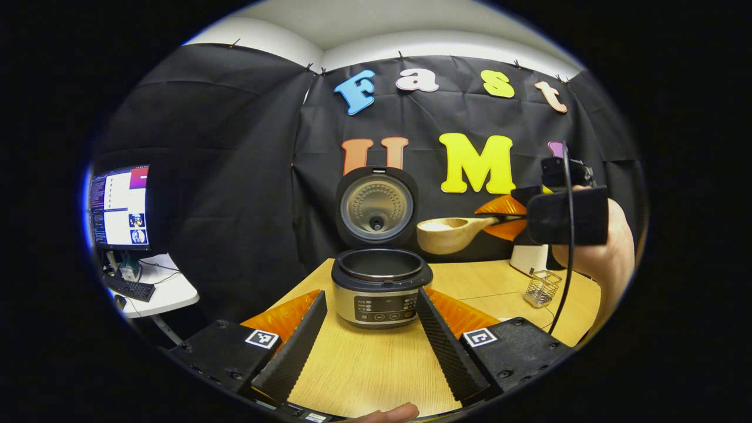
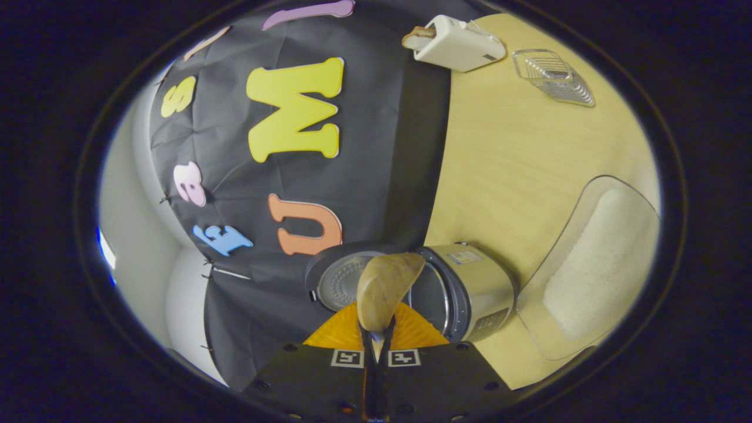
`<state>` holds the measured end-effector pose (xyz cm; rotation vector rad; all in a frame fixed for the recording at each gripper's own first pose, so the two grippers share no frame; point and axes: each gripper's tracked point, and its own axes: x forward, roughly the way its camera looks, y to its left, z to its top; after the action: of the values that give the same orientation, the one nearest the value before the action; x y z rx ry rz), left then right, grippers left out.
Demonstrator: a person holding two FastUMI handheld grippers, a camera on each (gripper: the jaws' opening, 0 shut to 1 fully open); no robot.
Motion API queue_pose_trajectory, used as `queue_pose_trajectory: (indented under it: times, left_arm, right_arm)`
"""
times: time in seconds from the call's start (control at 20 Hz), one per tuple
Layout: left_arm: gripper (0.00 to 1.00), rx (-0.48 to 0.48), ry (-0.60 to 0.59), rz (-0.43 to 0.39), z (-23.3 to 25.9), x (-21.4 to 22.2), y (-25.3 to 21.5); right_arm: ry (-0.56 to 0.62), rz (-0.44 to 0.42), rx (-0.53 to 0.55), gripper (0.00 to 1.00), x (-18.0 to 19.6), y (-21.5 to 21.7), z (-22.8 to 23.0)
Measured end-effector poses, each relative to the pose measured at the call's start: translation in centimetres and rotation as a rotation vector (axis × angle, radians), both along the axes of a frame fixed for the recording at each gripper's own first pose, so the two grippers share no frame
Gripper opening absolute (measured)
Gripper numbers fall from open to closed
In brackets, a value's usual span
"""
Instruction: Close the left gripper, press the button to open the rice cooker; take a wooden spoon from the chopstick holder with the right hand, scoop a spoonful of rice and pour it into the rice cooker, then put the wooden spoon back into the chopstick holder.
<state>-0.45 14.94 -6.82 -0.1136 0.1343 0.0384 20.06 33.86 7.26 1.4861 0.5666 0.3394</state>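
Rice cooker (image 1: pixel 380 288) stands mid-worktop (image 1: pixel 364 370) in the left gripper view, lid up and inner pot exposed, so the button step looks done. Left gripper (image 1: pixel 369 341) hangs low in front of it, jaws spread wide, holding nothing, the cooker framed between the fingers without contact. To the right, a hand carries the right gripper (image 1: pixel 505 218), which pinches the handle of the wooden spoon (image 1: pixel 447 234); the bowl sits level with a pale heap of rice in it, beside the raised lid and above the pot's right edge, not yet over the opening. Wire chopstick holder (image 1: pixel 541 288) stands farther right on the worktop, near a white appliance (image 1: pixel 529 258). Right gripper view, rolled sideways: right gripper (image 2: pixel 376 343) jaws closed tight on the spoon handle, spoon back toward the camera, open cooker just beyond it. Clear container of rice (image 2: pixel 593 264) lies beside the cooker. Scooping appears finished; pouring into the pot and returning the spoon to the holder remain.
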Motion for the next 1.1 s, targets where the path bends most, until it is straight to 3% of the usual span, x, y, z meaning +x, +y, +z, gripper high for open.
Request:
queue_pose_trajectory:
  times: [0.25,0.55,0.75,0.9,1.1]
  left_arm:
    - [0.98,-0.016,0.018,0.057,-1.1,0.0,3.4]
    - [0.98,-0.052,0.055,0.160,-2.6,-0.1,7.8]
    - [0.96,-0.072,0.058,0.155,-2.8,0.2,7.2]
    - [0.96,-0.040,0.053,0.115,-2.5,0.3,5.8]
    - [0.96,-0.021,0.032,0.124,-1.8,0.0,6.1]
  right_arm:
    - [-0.018,-0.044,-0.121,0.00,4.3,3.4,1.6]
    - [-0.049,-0.126,-0.411,0.00,10.2,6.1,0.3]
    - [-0.071,-0.132,-0.617,0.00,11.8,7.1,-1.5]
    - [-0.167,-0.107,-0.817,0.00,12.2,8.3,-0.8]
    - [-0.319,-0.105,-1.011,0.00,12.1,9.4,1.6]
